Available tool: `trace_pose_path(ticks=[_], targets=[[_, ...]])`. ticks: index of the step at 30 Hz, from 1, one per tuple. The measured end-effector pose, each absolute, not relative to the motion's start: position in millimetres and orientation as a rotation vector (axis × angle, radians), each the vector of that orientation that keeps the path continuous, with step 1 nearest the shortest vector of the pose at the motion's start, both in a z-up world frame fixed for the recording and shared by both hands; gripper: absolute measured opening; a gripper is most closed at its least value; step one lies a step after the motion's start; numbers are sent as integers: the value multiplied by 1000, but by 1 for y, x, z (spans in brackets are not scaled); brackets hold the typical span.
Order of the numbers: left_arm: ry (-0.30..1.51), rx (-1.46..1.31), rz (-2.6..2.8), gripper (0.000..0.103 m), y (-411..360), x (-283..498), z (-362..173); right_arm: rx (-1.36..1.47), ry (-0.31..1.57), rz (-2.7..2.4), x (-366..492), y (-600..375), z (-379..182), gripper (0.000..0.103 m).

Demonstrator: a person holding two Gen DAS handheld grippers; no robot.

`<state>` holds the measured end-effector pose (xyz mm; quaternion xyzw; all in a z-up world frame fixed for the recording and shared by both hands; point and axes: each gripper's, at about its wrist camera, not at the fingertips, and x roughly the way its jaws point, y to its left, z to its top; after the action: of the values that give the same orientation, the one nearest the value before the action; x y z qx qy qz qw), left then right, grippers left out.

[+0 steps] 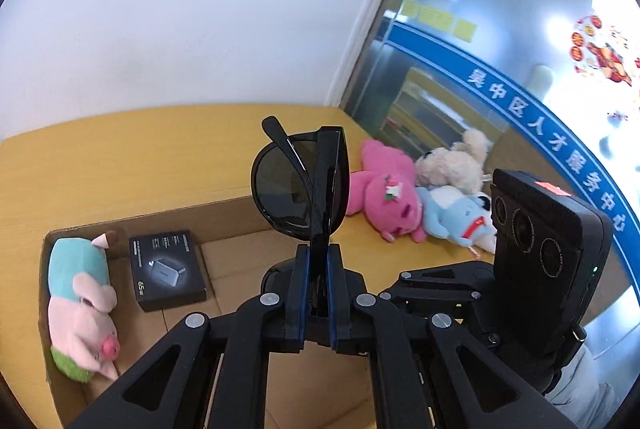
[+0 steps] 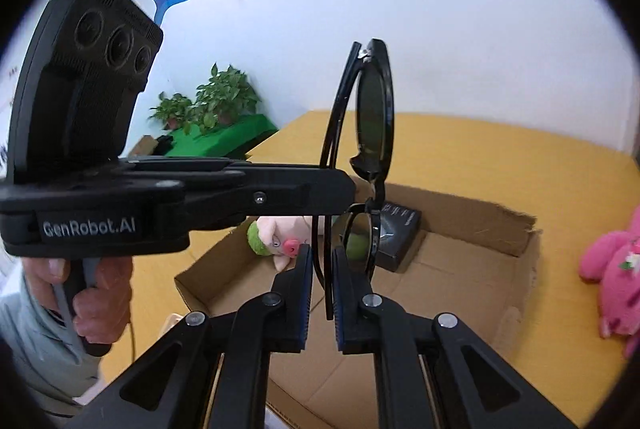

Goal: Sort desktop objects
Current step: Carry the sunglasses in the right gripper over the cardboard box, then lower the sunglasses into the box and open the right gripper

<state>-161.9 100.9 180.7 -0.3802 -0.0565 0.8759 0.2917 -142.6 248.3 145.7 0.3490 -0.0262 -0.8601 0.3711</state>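
Note:
Black folded sunglasses (image 1: 300, 185) stand upright in the air above an open cardboard box (image 1: 224, 213). My left gripper (image 1: 318, 257) is shut on their lower part. In the right wrist view the sunglasses (image 2: 370, 133) hang between my right gripper's (image 2: 322, 261) fingers, whose jaws stand slightly apart around the folded temples; the left gripper (image 2: 344, 193) reaches in from the left and grips the bridge. The box holds a pink pig plush (image 1: 86, 309) and a black charger box (image 1: 166, 277).
A pink plush (image 1: 386, 193), a cream plush (image 1: 452, 161) and a light blue plush (image 1: 460, 217) lie on the yellow table (image 1: 120, 157) right of the box. White wall behind, glass door at right. Potted plants (image 2: 208, 101) stand far left.

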Motion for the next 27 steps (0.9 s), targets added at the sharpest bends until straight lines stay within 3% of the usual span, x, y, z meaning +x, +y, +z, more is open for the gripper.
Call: trace_pose_path(ticks=[16, 27], targets=[[-328, -1551, 2127, 4, 131, -318, 3, 1453, -415, -2037, -279, 275, -18, 10], [-363, -1623, 2057, 8, 148, -334, -16, 1583, -432, -2111, -280, 283, -40, 16]])
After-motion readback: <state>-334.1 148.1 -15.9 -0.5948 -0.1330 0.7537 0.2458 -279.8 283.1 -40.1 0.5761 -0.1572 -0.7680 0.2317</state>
